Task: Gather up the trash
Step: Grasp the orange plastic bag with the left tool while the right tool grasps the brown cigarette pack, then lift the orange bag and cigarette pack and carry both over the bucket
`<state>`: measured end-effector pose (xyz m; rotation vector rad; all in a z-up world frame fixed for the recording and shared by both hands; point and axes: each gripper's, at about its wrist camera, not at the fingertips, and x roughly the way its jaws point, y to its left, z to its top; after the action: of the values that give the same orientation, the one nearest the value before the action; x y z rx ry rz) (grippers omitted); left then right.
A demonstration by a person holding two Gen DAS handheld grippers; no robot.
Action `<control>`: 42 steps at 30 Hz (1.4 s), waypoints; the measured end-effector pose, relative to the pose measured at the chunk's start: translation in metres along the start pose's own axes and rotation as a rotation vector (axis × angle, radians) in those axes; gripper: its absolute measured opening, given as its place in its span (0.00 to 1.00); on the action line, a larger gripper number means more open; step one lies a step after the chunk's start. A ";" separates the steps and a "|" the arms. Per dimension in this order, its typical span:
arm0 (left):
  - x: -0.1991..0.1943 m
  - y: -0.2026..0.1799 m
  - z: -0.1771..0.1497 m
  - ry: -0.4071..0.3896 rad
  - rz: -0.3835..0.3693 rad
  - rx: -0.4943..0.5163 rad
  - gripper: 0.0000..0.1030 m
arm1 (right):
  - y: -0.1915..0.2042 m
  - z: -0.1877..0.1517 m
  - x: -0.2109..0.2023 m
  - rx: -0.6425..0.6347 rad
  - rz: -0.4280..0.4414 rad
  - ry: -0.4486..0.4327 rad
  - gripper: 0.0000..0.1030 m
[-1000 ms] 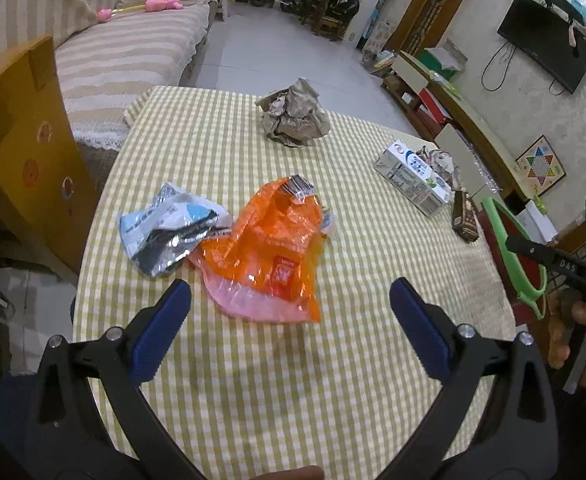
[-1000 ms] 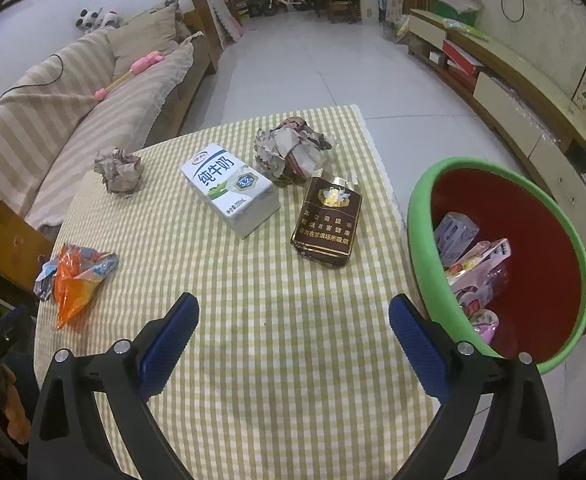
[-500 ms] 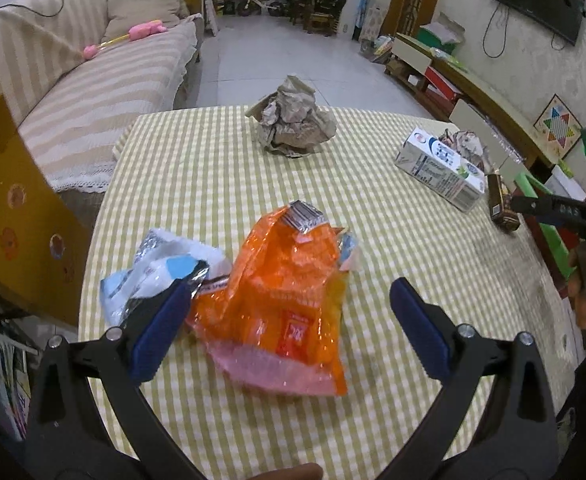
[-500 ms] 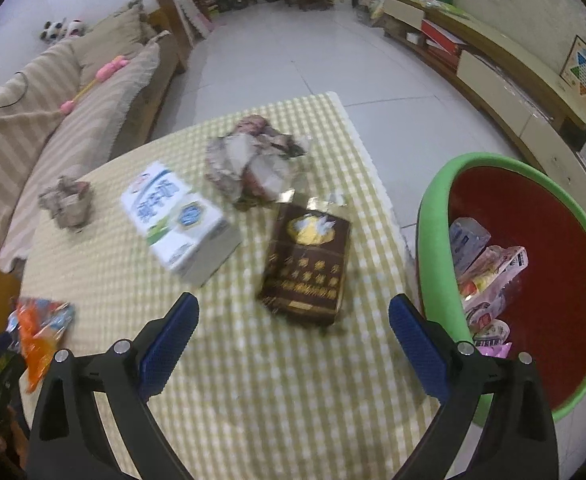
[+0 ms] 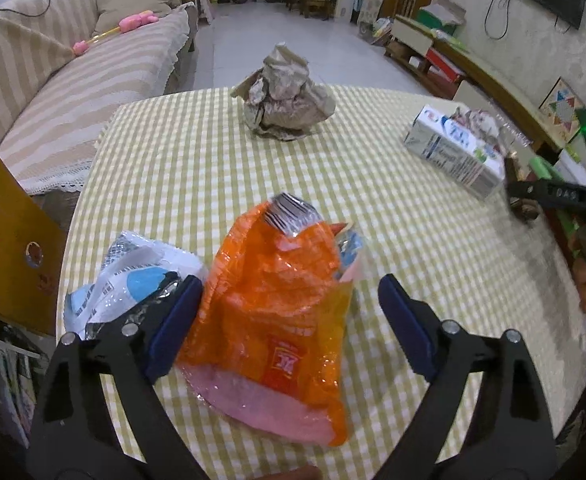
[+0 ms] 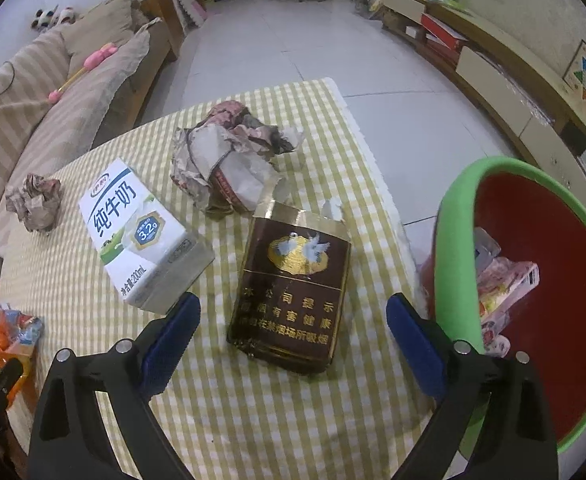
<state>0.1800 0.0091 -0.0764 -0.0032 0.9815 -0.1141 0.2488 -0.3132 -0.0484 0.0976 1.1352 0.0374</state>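
Since the earlier frames both grippers have come lower and nearer their trash. The left gripper (image 5: 289, 312) is now straddling the crumpled orange plastic snack wrapper (image 5: 277, 304), which was lying ahead of the fingers a second ago; its blue-padded fingers (image 5: 175, 320) have just been closing a little but are still spread, the wrapper sitting between them. The left pad looks to be brushing the wrapper's edge, though the view is too tight there to be sure, and the right pad is standing clear of it. Just outside the left finger is lying a crumpled silver-and-blue foil packet (image 5: 133, 280), and well ahead of the fingertips a ball of crumpled brown paper (image 5: 287, 100) is resting on the yellow-checked counter (image 5: 413, 240).

The right gripper (image 6: 293, 330) is hovering with its fingers spread wide, nothing pinched. The flattened dark brown cigarette pack (image 6: 293, 284), formerly far ahead, is now lying between the fingertips. Beyond the left finger a white milk carton (image 6: 141, 240) is lying on its side, with a wad of crumpled printed paper (image 6: 229, 160) further ahead.

Outside the right finger, beside the counter edge, a green-rimmed red bin (image 6: 457, 240) is standing open, with several pale and pink wrappers (image 6: 505, 284) piled inside.
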 end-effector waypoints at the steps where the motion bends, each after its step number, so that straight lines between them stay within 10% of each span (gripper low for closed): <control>1: 0.001 0.000 -0.001 0.002 0.007 0.003 0.84 | 0.001 0.000 0.001 -0.007 -0.002 0.000 0.87; 20: 0.000 0.003 -0.005 0.002 0.029 -0.014 0.67 | 0.015 -0.004 0.010 -0.096 -0.010 0.008 0.54; 42: -0.039 0.002 -0.005 -0.098 -0.062 -0.070 0.48 | 0.011 -0.014 -0.067 -0.061 0.180 -0.007 0.52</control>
<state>0.1544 0.0156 -0.0472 -0.1028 0.8872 -0.1347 0.2082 -0.3070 0.0075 0.1452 1.1152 0.2318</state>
